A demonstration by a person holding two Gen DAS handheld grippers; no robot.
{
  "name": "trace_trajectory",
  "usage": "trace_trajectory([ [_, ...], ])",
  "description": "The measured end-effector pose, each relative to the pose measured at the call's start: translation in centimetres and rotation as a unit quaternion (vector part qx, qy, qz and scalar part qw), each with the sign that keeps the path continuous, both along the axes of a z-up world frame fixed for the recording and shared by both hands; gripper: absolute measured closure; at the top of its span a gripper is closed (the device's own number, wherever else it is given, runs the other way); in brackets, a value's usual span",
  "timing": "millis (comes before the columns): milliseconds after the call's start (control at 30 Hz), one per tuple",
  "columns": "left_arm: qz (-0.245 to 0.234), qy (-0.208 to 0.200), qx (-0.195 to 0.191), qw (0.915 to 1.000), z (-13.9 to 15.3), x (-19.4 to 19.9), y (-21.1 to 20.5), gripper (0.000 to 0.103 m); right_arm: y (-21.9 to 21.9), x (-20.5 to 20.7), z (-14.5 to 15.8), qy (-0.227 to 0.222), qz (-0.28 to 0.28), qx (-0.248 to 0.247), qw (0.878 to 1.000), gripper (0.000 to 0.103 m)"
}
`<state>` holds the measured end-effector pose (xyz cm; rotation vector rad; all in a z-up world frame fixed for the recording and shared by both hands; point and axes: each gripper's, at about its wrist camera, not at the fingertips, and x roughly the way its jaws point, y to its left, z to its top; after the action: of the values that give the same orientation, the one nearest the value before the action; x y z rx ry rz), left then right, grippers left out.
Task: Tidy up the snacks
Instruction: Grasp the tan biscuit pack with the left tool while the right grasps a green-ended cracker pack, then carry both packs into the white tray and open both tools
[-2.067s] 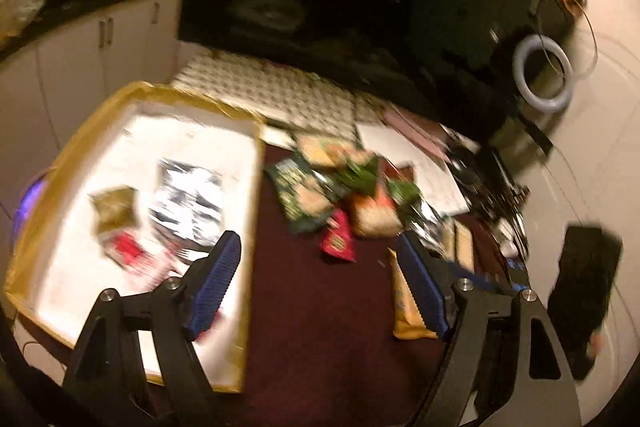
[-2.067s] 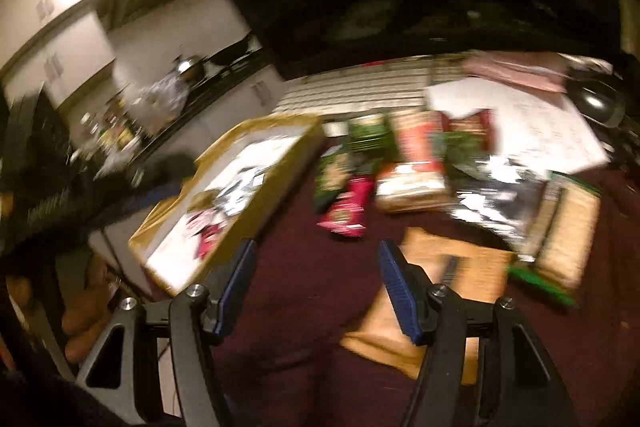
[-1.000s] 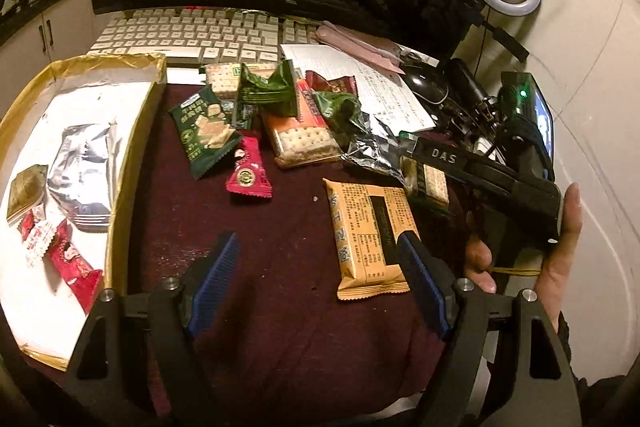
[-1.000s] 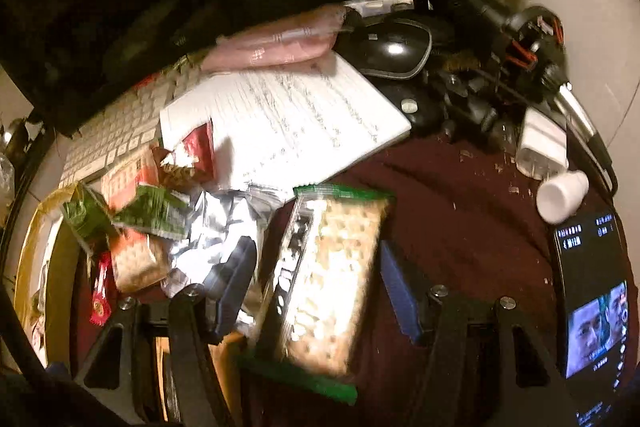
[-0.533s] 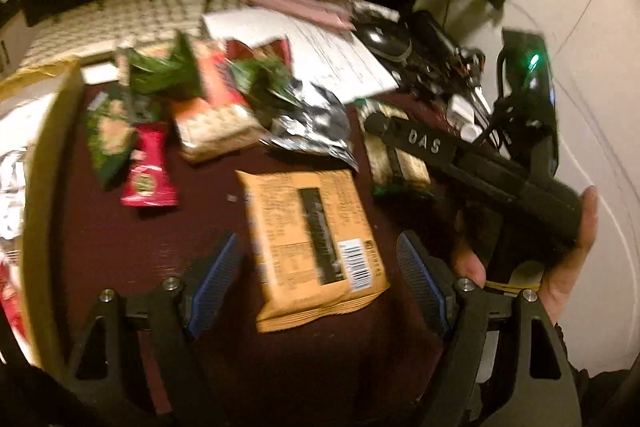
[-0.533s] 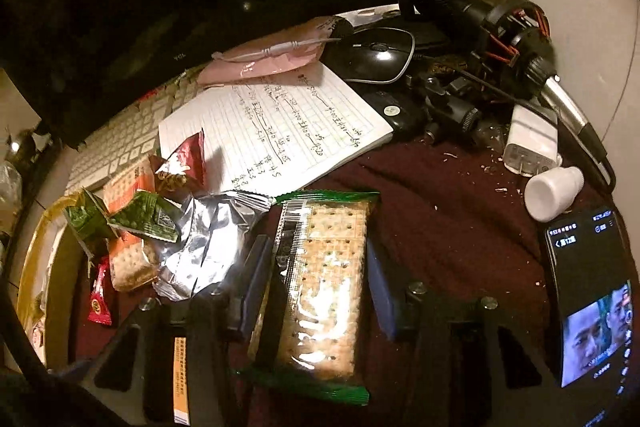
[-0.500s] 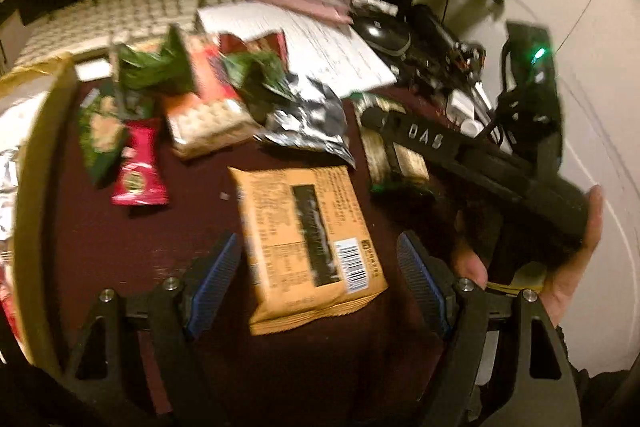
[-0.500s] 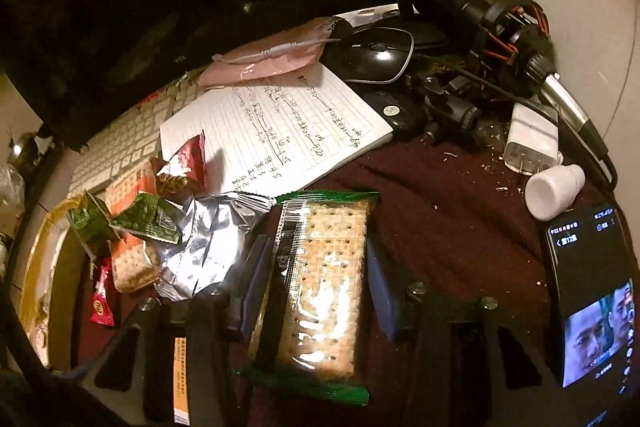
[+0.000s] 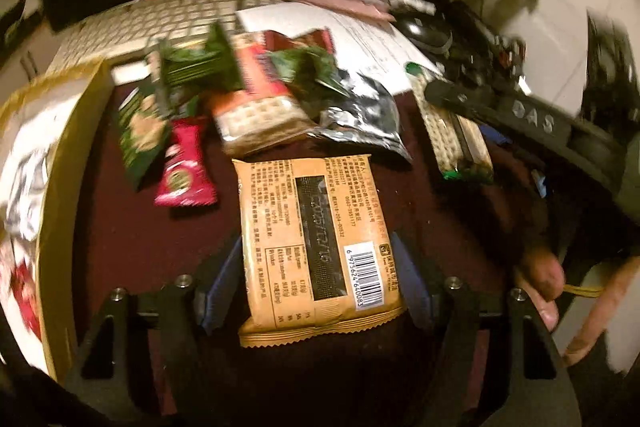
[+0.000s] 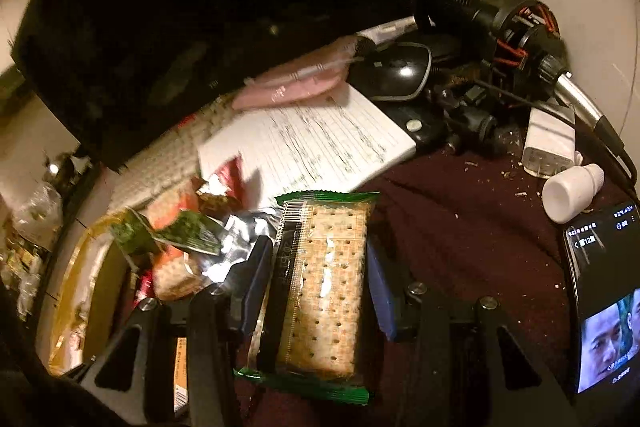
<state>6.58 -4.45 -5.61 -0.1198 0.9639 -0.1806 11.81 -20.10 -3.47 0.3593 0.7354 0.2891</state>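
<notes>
My left gripper (image 9: 316,283) is open, its blue pads on either side of an orange snack pack (image 9: 316,239) that lies flat on the dark red cloth (image 9: 132,239). My right gripper (image 10: 318,283) is shut on a clear green-edged cracker pack (image 10: 324,287); the same pack shows in the left wrist view (image 9: 448,131). A pile of snacks lies behind: a red packet (image 9: 182,171), green packets (image 9: 140,131), a biscuit pack (image 9: 256,107), a silver bag (image 9: 360,115). A gold-rimmed tray (image 9: 60,195) at the left holds several snacks.
A keyboard (image 9: 160,19), a written notepad (image 10: 312,143), a mouse (image 10: 396,75), cables, a white charger (image 10: 550,143), a small white bottle (image 10: 572,191) and a lit phone (image 10: 604,299) crowd the back and right. A dark monitor (image 10: 180,7) stands behind.
My left gripper moved forward until its pads flank the orange pack. My right gripper narrowed onto the cracker pack and lifted it slightly.
</notes>
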Motion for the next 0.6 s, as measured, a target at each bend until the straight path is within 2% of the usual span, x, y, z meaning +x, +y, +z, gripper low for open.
trace_trajectory([
  [167, 0.044, -0.045, -0.072, 0.9954, 2.5, -2.4, 3.9, 0.031, 0.8, -1.3, 1.2, -0.045, 0.049, 0.024, 0.997, 0.057],
  [300, 0.095, -0.077, -0.103, 0.9871, 4.7, -4.0, 8.0, 0.031, 2.6, -2.5, 2.1, -0.059, 0.105, 0.062, 0.991, 0.057],
  [367, 0.124, -0.091, -0.104, 0.9827, 5.7, -4.8, 10.1, 0.031, 4.5, -3.0, 2.6, -0.052, 0.145, 0.091, 0.984, 0.057],
  [500, 0.195, -0.113, -0.085, 0.9705, 7.4, -6.4, 15.5, 0.031, 9.7, -4.0, 4.1, -0.061, 0.214, 0.093, 0.970, 0.057],
  [600, 0.250, -0.117, -0.069, 0.9587, 7.8, -6.7, 19.4, 0.031, 13.5, -3.5, 4.8, -0.045, 0.259, 0.101, 0.960, 0.057],
])
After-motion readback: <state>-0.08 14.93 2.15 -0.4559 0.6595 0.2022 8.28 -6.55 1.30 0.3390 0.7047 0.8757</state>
